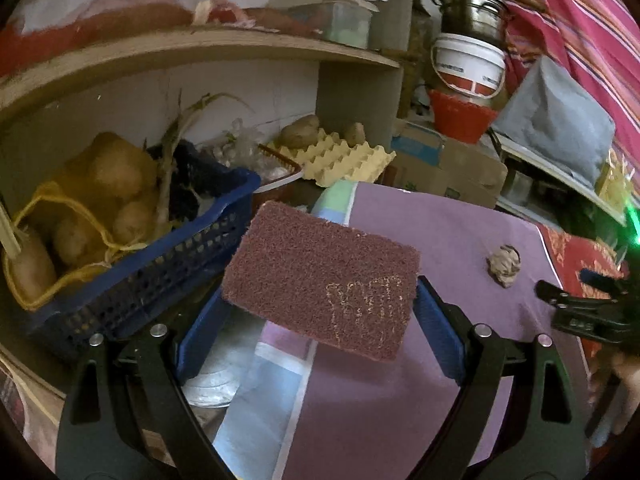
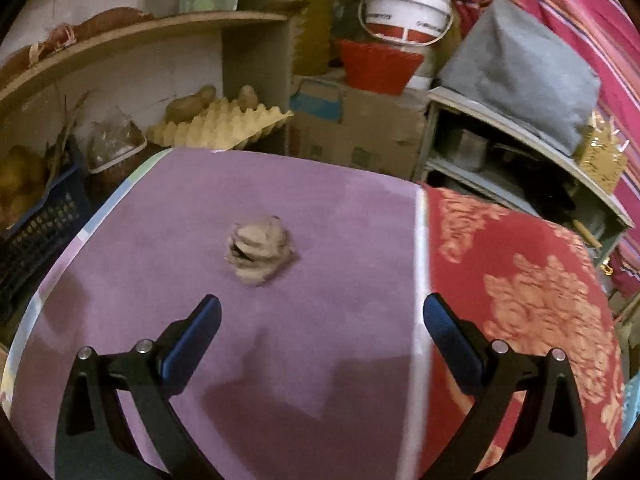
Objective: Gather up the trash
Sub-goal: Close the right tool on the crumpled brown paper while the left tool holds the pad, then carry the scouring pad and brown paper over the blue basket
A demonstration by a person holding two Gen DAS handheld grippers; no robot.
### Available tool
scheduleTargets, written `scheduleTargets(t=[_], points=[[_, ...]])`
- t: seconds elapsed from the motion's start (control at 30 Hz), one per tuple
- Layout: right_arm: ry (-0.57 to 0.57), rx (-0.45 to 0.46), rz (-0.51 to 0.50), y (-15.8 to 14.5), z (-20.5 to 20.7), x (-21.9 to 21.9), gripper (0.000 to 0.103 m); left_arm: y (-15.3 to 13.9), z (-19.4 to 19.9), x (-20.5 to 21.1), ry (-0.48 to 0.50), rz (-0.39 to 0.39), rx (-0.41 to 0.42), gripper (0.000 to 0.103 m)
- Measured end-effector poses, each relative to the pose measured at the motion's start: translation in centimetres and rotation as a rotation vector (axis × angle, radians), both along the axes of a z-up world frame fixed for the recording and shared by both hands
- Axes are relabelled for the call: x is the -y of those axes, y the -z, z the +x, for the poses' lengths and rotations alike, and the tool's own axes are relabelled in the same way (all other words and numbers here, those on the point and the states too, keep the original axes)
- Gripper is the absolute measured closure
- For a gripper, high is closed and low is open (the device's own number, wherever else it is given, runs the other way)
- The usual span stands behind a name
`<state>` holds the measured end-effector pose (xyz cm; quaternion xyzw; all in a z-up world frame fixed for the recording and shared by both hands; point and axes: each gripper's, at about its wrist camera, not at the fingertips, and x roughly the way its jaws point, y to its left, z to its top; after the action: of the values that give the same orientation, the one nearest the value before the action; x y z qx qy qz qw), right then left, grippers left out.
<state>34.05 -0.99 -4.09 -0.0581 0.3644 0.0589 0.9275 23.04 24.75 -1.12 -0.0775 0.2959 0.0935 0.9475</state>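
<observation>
My left gripper (image 1: 320,300) is shut on a maroon scouring pad (image 1: 320,284) and holds it above the left edge of the purple cloth (image 1: 460,240). A crumpled grey paper ball (image 1: 504,265) lies on the cloth to the right of the pad; it also shows in the right wrist view (image 2: 258,250). My right gripper (image 2: 322,322) is open and empty, a little short of the ball and above the cloth (image 2: 320,220). Its tip shows at the right edge of the left wrist view (image 1: 576,308).
A blue basket (image 1: 160,272) with bagged potatoes sits left of the cloth under a wooden shelf (image 1: 200,52). An egg tray (image 1: 340,156), cardboard box (image 2: 360,128), red basket (image 2: 380,64) and white bucket (image 2: 404,8) stand behind. A red patterned cloth (image 2: 520,280) lies to the right.
</observation>
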Motion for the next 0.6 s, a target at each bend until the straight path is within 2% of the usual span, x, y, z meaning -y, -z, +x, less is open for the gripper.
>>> scheduleTargets(t=[0.27, 0.37, 0.47, 0.53, 0.6], points=[[-0.042, -0.021, -0.048, 1.3, 3.3, -3.1, 0.007, 0.2, 0.8, -0.3, -0.03, -0.017, 0.002, 0.016], [-0.065, -0.046, -0.068, 1.8, 4.2, -3.8, 0.019, 0.1, 1.0, -0.3, -0.034, -0.031, 0.005, 0.016], [-0.082, -0.084, -0.067, 2.5, 4.9, -3.9, 0.037, 0.1, 1.1, -0.1, -0.04, -0.024, 0.002, 0.016], [-0.111, -0.11, -0.024, 2.8, 5.2, -3.6, 0.053, 0.0, 1.1, 0.0, -0.042, -0.019, 0.001, 0.016], [-0.128, -0.11, -0.016, 2.8, 5.0, -3.4, 0.054, -0.1, 1.2, 0.2, -0.042, -0.016, -0.001, 0.016]])
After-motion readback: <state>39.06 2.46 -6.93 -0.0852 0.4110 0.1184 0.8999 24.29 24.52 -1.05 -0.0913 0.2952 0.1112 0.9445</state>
